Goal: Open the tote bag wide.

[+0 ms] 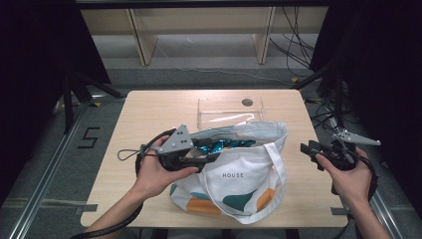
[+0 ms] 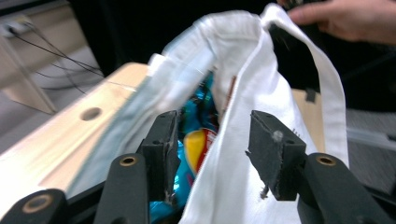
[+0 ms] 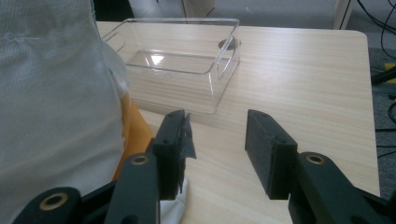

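White canvas tote [image 1: 244,174] rim sits between left gripper [image 2: 212,140] jaws, unpinched, mouth exposing snack packets [image 1: 221,145]; right gripper [image 3: 217,140] hovers open.

Your tote bag [image 1: 239,174] lies on its side on the near half of the table, mouth toward your left and gaping. It is white cloth with "HOUSE" printed small on the upper face and teal and orange shapes along the bottom edge. Its white strap [image 1: 278,174] loops loosely down over the upper face — the rim at the mouth is raised, not flat. Inside you can see shiny teal snack packets [image 1: 224,145] heaped just behind the rim; in the left gripper view one of them [image 2: 198,147] shows a yellow and red patch.
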Motion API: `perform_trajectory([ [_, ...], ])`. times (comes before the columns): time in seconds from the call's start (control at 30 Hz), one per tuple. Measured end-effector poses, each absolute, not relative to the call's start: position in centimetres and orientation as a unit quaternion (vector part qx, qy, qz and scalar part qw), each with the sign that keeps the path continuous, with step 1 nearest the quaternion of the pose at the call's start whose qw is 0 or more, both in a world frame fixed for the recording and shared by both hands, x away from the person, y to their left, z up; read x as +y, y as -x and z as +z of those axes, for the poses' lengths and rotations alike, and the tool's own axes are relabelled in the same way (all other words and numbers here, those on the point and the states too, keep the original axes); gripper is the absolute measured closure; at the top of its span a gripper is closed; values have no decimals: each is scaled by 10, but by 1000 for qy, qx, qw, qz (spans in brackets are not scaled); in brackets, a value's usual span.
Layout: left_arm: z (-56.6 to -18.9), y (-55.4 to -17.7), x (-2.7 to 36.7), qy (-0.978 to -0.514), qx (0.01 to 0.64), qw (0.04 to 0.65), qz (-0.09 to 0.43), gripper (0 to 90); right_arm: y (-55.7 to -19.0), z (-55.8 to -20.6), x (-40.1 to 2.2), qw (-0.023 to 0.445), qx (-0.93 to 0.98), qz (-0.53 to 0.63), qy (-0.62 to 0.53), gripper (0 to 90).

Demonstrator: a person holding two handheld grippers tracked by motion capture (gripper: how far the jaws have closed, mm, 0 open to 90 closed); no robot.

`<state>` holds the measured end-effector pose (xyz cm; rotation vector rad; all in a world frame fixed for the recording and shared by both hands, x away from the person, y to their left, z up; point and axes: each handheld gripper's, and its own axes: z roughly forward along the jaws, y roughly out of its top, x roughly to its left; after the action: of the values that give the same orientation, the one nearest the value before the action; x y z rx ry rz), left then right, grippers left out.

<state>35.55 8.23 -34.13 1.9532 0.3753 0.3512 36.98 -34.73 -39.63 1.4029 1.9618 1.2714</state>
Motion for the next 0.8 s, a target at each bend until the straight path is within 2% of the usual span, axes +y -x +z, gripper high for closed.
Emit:
perform_trajectory([
  [0.07, -342, -358, 77, -827, 154, 521, 143, 528, -369, -397, -346, 195, 703, 457, -509, 582],
  [0.17, -345, -363, 67, -843, 137, 496, 157, 643, -371, -397, -346, 205, 706, 455, -503, 578],
  [0.2, -346, -364, 63, -851, 131, 483, 159, 643, -371, -397, -346, 205, 706, 455, -503, 578],
  [0.3, -345, -363, 55, -869, 99, 457, 162, 767, -371, -396, -348, 199, 709, 456, -500, 575],
  [0.33, -344, -362, 54, -869, 101, 459, 157, 847, -372, -397, -351, 206, 718, 454, -486, 573],
  [0.37, -341, -360, 53, -872, 87, 454, 158, 875, -373, -397, -350, 209, 709, 458, -495, 573],
  [0.53, -331, -352, 51, -871, 68, 461, 158, 877, -367, -389, -347, 193, 705, 463, -501, 574],
  [0.73, -334, -332, 38, -877, 27, 459, 141, 876, -366, -360, -341, 223, 703, 491, -465, 575],
  [0.8, -337, -329, 35, -879, 23, 456, 136, 876, -364, -350, -332, 215, 692, 501, -473, 572],
])
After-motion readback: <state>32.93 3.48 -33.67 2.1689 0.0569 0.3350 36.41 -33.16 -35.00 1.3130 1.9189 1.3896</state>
